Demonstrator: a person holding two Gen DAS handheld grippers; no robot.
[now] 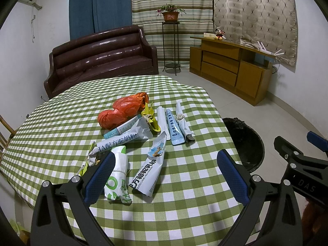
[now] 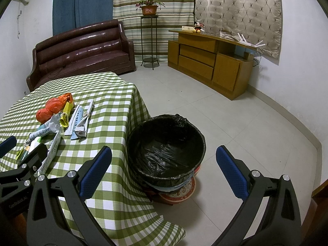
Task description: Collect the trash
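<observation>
Trash pile: a clutter of wrappers sits mid-table on the green checked tablecloth (image 1: 61, 123), nothing lifted off it.
Orange bag (image 1: 121, 112): knotted plastic at the far end of the pile, touching the packets in front of it.
Milk powder sachet (image 1: 150, 170): white and blue, lying flat near the middle, between the left gripper's fingers in that camera's view.
Green-and-white packet (image 1: 117, 182): nearest piece, just beside the left gripper's left finger; whether they touch, can't tell.
Blue tube (image 1: 175, 127): lies on the right side of the pile, a crumpled grey wrapper (image 1: 182, 123) right against it.
Left gripper (image 1: 166, 174): jaws spread wide over the near edge of the pile, holding nothing.
Right gripper (image 2: 163, 172): also wide apart and empty, hanging above the bin.
Bin (image 2: 198, 135): black-lined, on the floor at the table's right edge, only the liner visible inside.
</observation>
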